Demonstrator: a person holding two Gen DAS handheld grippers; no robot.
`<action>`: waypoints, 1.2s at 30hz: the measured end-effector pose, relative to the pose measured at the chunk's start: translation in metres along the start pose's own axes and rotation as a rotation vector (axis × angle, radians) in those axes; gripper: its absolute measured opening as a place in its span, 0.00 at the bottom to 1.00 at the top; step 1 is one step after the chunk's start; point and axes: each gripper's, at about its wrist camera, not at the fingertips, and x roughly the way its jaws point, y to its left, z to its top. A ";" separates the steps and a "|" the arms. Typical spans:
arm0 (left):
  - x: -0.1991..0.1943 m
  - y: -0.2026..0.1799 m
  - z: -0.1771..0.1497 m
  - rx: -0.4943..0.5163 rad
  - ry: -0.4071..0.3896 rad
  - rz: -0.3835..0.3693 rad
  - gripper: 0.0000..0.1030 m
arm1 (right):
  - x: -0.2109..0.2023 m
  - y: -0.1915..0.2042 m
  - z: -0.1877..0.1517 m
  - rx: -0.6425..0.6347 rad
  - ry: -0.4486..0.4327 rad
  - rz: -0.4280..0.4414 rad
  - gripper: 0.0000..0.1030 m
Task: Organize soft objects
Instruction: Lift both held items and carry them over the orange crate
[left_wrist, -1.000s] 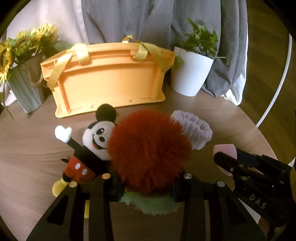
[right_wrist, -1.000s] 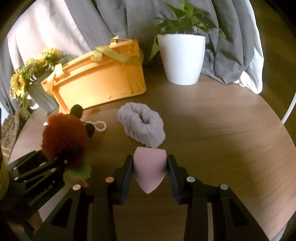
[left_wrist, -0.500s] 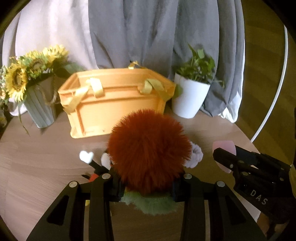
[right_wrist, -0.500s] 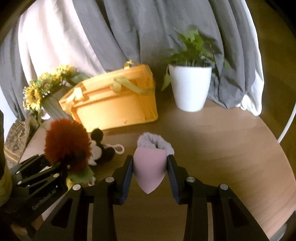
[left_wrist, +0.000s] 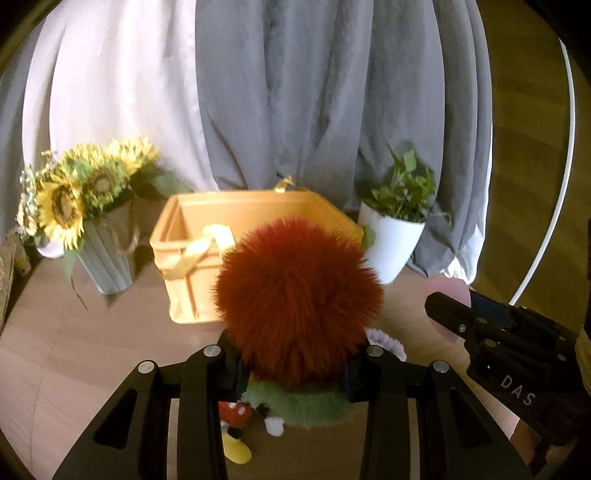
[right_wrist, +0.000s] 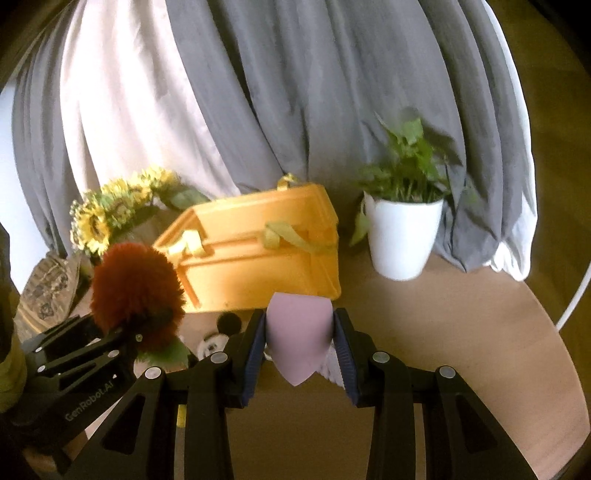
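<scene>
My left gripper (left_wrist: 291, 365) is shut on a fluffy red pompom with a green frill (left_wrist: 297, 306), held up in the air; the same pompom (right_wrist: 136, 291) shows at the left in the right wrist view. My right gripper (right_wrist: 299, 343) is shut on a pink teardrop sponge (right_wrist: 298, 338), also lifted. Behind both stands an orange crate with yellow ribbon handles (right_wrist: 258, 251), its open top showing in the left wrist view (left_wrist: 177, 236). A mouse plush (left_wrist: 236, 413) and a lavender scrunchie (left_wrist: 384, 341) lie on the table below, mostly hidden.
A grey vase of sunflowers (left_wrist: 103, 258) stands left of the crate, a white potted plant (right_wrist: 402, 236) to its right. Grey and white curtains hang behind. The round wooden table (right_wrist: 461, 350) has its edge at the right, by a white hoop.
Both grippers have risen with their loads and tipped up. The crate now looks lower and farther, its open top in view. The plush and scrunchie have slid under the grippers.
</scene>
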 end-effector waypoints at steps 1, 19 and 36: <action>-0.002 0.001 0.002 0.000 -0.006 0.002 0.35 | -0.001 0.002 0.003 -0.002 -0.010 0.004 0.37; -0.017 0.016 0.050 -0.003 -0.157 0.038 0.35 | -0.008 0.026 0.056 -0.033 -0.165 0.063 0.37; -0.003 0.024 0.096 0.044 -0.250 0.070 0.35 | 0.014 0.032 0.105 -0.053 -0.244 0.108 0.37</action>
